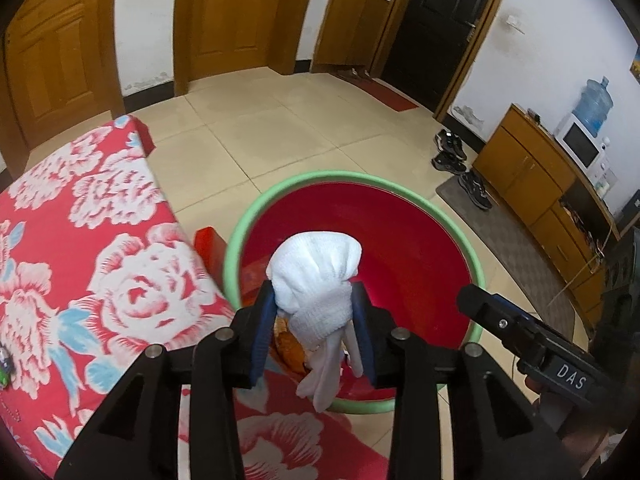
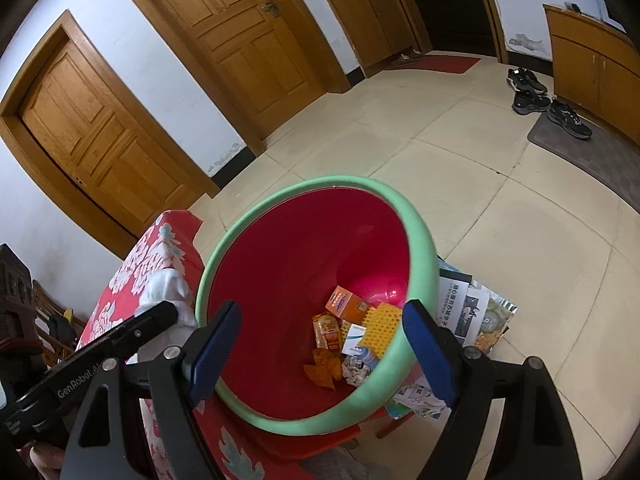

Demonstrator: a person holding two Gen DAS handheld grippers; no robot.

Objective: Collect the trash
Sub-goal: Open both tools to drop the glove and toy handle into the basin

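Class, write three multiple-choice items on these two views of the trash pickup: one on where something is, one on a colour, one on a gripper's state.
1. Where is the white cloth?
A. On the floor
B. Between the left gripper's fingers, above the bin
C. At the bottom of the bin

2. What colour is the bin's rim?
A. Green
B. Blue
C. Yellow

3. How is the right gripper?
A. Shut on a box
B. Shut on the cloth
C. Open, holding nothing

Answers:
1 B: the left gripper has the cloth between its blue pads, over the bin.
2 A: a green ring tops the red inside.
3 C: its fingers stand wide apart.
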